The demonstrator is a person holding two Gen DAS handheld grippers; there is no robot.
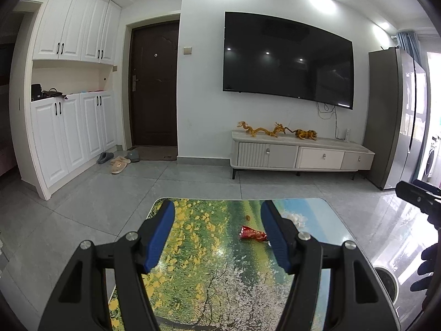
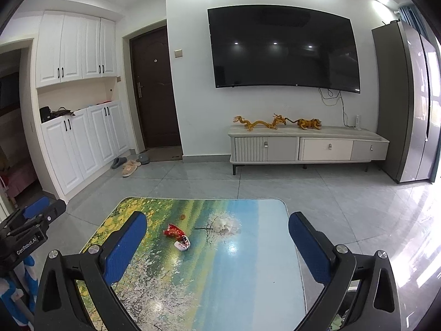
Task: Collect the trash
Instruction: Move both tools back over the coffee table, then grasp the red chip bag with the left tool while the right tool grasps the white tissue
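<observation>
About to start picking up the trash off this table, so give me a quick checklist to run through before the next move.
1. Right gripper open and empty: ok.
2. Left gripper open and empty: ok.
3. Red wrapper in clear view on the table: ok.
4. White tissue wad apart from the wrapper: ok.
5. Small red-and-white packet free of the wrapper: cannot tell, they look touching.
6. Bin beside the table has room: cannot tell.

Both grippers: black plastic frames, blue textured pads (image 2: 125, 245), silver screws at the pivots. Left gripper (image 2: 33, 218) body marked "GenRobot.AI". Dark glove (image 1: 425, 269).
</observation>
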